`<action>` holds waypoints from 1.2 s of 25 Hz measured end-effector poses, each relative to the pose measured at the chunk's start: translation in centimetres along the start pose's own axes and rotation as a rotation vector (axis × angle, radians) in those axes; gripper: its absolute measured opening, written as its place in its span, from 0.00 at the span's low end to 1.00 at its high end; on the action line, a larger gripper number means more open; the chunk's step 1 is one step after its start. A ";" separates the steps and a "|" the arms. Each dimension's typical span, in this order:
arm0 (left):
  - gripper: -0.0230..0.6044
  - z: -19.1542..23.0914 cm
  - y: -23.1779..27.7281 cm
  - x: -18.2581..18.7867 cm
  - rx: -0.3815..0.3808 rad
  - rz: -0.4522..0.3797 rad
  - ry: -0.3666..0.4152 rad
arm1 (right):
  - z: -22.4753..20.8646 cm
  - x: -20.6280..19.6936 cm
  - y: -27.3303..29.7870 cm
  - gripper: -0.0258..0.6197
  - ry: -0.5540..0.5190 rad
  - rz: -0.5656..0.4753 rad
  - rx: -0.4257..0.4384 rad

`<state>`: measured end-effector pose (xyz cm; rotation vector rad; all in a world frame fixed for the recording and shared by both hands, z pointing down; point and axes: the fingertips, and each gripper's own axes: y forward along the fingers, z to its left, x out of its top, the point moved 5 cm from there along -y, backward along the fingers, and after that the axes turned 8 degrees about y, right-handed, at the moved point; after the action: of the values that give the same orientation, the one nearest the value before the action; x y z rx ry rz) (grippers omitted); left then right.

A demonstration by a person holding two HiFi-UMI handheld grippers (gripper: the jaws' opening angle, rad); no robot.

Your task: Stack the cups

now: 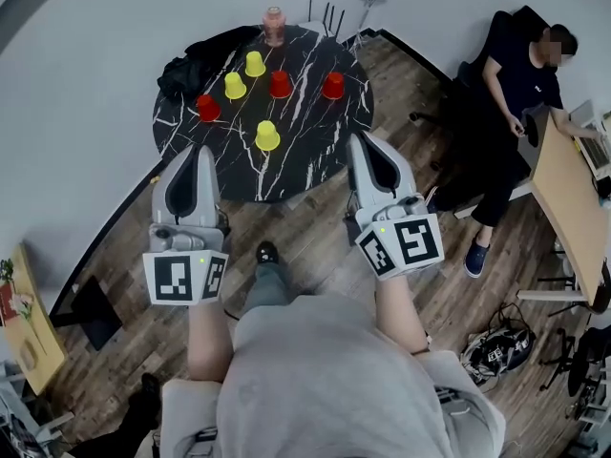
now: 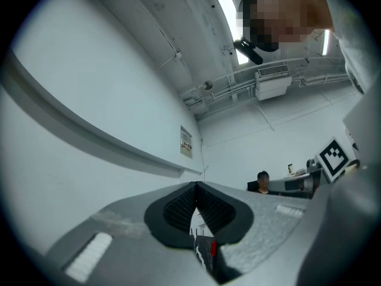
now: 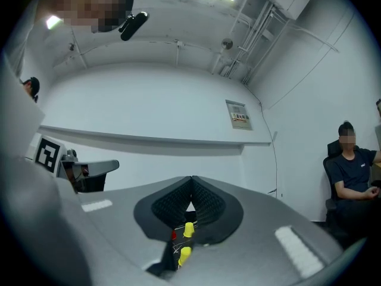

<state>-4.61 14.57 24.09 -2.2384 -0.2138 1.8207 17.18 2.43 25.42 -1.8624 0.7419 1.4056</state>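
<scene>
While both grippers hang short of the near edge of the round black table (image 1: 320,136), no cup is held. The left gripper (image 1: 201,150) and the right gripper (image 1: 359,139) each have their jaws pressed together with nothing between them, as both gripper views confirm.

Six cups stand apart on the table, apparently rim down. The near yellow cup (image 1: 267,135) is closest to the near edge, and the left red cup (image 1: 207,108) is toward the left edge. The middle yellow cup (image 1: 235,85), the middle red cup (image 1: 280,84) and the right red cup (image 1: 333,85) form a row across the centre. The far yellow cup (image 1: 255,63) stands nearer the far edge.

A pinkish object (image 1: 274,25) stands at the far edge, and a dark bundle (image 1: 191,70) lies over the far left edge.

Likely hazards:
- Jaws that reach a cup unopened would probably shove it aside rather than take it.
- The cups look light, so a glancing touch could tip one or slide it on the smooth top toward an edge.
- A skewed grip may jam one cup crooked on another.
</scene>
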 end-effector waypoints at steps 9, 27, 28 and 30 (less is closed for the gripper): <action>0.04 6.4 6.7 -4.2 -0.032 0.056 0.003 | -1.1 -1.6 9.0 0.04 0.001 0.014 -0.034; 0.14 13.5 15.9 -18.0 -0.258 0.282 -0.039 | -2.7 -7.3 18.9 0.04 0.065 0.102 -0.137; 0.14 13.8 16.1 -19.2 -0.266 0.307 -0.042 | -2.9 -7.6 19.1 0.04 0.071 0.110 -0.144; 0.17 14.2 16.4 -21.5 -0.275 0.357 -0.046 | -3.1 -8.4 19.6 0.04 0.082 0.126 -0.155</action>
<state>-23.71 -5.49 37.04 -2.5581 -0.0797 2.1371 1.62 -11.58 30.58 -2.0335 0.8238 1.5104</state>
